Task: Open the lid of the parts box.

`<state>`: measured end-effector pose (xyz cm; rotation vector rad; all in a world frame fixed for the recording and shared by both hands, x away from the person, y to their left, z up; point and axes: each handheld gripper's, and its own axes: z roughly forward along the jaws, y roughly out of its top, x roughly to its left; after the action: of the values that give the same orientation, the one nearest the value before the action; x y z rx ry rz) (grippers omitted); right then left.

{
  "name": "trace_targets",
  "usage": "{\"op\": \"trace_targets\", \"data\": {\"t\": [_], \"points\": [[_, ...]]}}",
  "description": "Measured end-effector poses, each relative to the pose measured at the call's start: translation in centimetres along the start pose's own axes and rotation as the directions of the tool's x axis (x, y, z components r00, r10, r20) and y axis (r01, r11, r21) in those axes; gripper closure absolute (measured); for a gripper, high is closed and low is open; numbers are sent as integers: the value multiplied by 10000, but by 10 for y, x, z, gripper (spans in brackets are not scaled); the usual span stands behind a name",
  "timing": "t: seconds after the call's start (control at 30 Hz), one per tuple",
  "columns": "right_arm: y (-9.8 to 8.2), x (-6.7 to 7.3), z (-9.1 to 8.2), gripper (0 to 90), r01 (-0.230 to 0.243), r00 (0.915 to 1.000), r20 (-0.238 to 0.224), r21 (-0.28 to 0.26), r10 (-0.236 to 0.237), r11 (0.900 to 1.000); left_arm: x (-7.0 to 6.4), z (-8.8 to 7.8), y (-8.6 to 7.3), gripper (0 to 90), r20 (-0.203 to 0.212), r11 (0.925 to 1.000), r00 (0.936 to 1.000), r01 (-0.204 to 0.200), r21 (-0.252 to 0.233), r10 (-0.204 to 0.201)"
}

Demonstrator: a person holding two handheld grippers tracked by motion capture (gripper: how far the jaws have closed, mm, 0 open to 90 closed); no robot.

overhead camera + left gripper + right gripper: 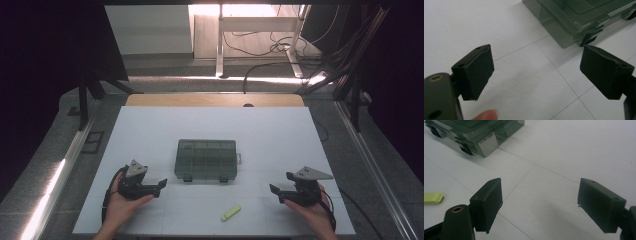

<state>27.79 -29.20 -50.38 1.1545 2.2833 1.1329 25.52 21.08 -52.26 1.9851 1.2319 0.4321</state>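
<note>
A shut, smoky translucent compartment box (206,160) lies flat in the middle of the white table, with two black latches on its near side. It also appears at the top right of the left gripper view (579,17) and the top left of the right gripper view (474,135), where a white label shows on its side. A small yellow-green piece (231,213) lies in front of the box, also at the left edge of the right gripper view (432,198). My left gripper (159,187) rests left of the box, open and empty. My right gripper (276,192) rests to the right, open and empty.
The white table top (150,135) has thin seam lines and a wooden strip (215,100) along its far edge. Black stand legs (87,95) rise at the left and right. Cables (280,45) and a white desk frame stand on the floor beyond.
</note>
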Motion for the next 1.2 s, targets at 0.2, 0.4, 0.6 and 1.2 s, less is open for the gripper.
{"op": "trace_targets", "data": {"t": [0.2,0.4,0.6,1.2], "points": [[0,-2,0,199,-94,10000,-9,-62,94,9999,1,1,0,124,49,10000,10000,82,16,-82],[-1,-3,-1,200,-120,9999,12,14,120,9999,1,4,4,127,181,9999,9998,97,-44,-96],[-1,-6,-1,202,-266,9996,90,-24,266,9996,2,8,5,131,267,9998,9994,196,29,-196],[2,-3,1,205,-102,9999,56,4,102,9999,2,-2,3,244,279,9989,9987,439,-137,-435]]}}
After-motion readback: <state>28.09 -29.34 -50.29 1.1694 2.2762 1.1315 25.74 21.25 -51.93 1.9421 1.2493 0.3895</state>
